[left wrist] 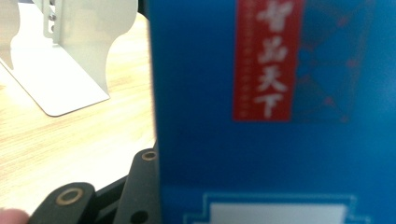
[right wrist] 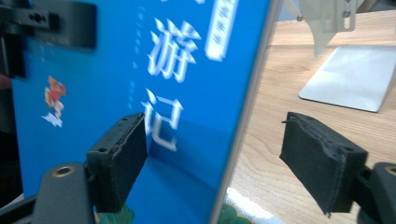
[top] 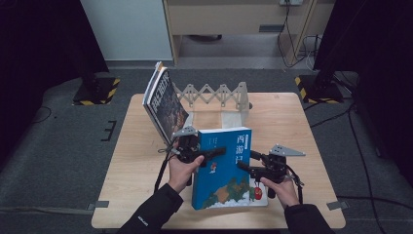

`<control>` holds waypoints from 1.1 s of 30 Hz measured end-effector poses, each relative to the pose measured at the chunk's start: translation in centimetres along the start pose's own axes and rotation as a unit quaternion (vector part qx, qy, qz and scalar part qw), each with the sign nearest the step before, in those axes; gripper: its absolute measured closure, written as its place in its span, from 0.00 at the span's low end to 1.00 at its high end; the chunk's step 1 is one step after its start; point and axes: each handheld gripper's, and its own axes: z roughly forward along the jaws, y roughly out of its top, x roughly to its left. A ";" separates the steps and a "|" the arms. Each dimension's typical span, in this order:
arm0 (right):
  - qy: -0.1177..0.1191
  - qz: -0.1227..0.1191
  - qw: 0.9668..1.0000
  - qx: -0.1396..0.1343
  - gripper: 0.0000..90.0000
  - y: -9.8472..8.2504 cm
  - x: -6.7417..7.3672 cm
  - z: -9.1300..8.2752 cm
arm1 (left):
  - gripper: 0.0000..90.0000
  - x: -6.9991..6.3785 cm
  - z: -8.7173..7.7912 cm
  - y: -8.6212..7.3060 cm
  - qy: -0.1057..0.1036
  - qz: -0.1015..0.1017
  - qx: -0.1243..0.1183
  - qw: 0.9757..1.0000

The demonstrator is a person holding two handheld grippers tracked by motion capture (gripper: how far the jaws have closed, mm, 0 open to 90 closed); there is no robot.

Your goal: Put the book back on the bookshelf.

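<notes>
I have the blue book tilted up off the bench, its lower edge near me and its top leaning toward the folding book rack at the back. My left gripper is clamped on the book's left edge, with one jaw lying across the cover. My right gripper sits at the book's right edge with its jaws apart; in the right gripper view the left pad is against the cover, but the right pad stands well clear of the back, so it holds nothing.

To do this well, I should keep the left grip firm and close the right gripper squarely on the edge before lifting further. Then I would carry the book upright to the rack beside the other books leaning there, taking care not to knock them over.
</notes>
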 end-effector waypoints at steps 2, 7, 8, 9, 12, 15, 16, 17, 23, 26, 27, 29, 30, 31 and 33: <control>-0.003 0.001 1.000 -0.002 0.23 0.0 -0.1 -0.1 | 0.68 -0.1 -0.4 0.3 0.004 0.004 -0.006 1.000; -0.019 0.001 1.000 0.001 0.21 0.1 -0.5 -0.5 | 0.68 -0.1 -1.9 1.3 0.014 0.008 -0.025 1.000; -0.023 0.002 1.000 0.002 0.20 0.1 -0.6 -0.5 | 0.68 -0.2 -2.1 1.5 0.017 0.010 -0.028 0.999; -0.026 0.001 1.000 0.002 0.20 0.0 -0.7 -0.6 | 0.68 -0.3 -2.5 1.7 0.024 0.016 -0.033 0.999; -0.047 0.004 0.999 0.005 0.18 -0.1 -1.1 -0.8 | 0.67 -0.4 -3.4 2.3 0.042 0.031 -0.042 0.998; -0.082 0.002 0.997 0.014 0.16 -0.2 -1.7 -1.0 | 0.67 -0.1 -4.3 2.6 0.057 0.031 -0.048 0.997; -0.095 0.000 0.995 0.021 0.16 -0.3 -1.9 -1.1 | 0.67 0.0 -4.5 2.7 0.062 0.029 -0.051 0.996; -0.105 -0.003 0.994 0.025 0.15 -0.4 -2.1 -1.2 | 0.67 0.1 -4.7 2.8 0.066 0.028 -0.053 0.996; -0.168 -0.003 0.984 0.064 0.12 -0.9 -3.7 -1.9 | 0.67 0.7 -6.2 3.5 0.101 0.032 -0.070 0.992; -0.181 -0.005 0.981 0.073 0.12 -1.0 -4.3 -2.3 | 0.67 1.2 -7.2 4.0 0.115 0.028 -0.085 0.989; -0.187 -0.006 0.979 0.076 0.12 -1.1 -4.6 -2.4 | 0.67 1.4 -7.4 4.2 0.119 0.025 -0.091 0.988; -0.199 -0.004 0.976 0.087 0.11 -1.2 -5.0 -2.4 | 0.67 1.5 -7.8 4.4 0.127 0.025 -0.100 0.987; -0.205 0.001 0.975 0.090 0.11 -1.3 -5.1 -2.4 | 0.67 1.6 -8.0 4.6 0.134 0.027 -0.104 0.985; -0.211 -0.006 0.972 0.101 0.10 -1.5 -5.4 -2.5 | 0.67 1.6 -8.1 4.8 0.141 0.031 -0.103 0.984; -0.222 -0.009 0.968 0.114 0.09 -1.7 -5.7 -2.5 | 0.67 1.6 -8.2 5.0 0.153 0.040 -0.106 0.982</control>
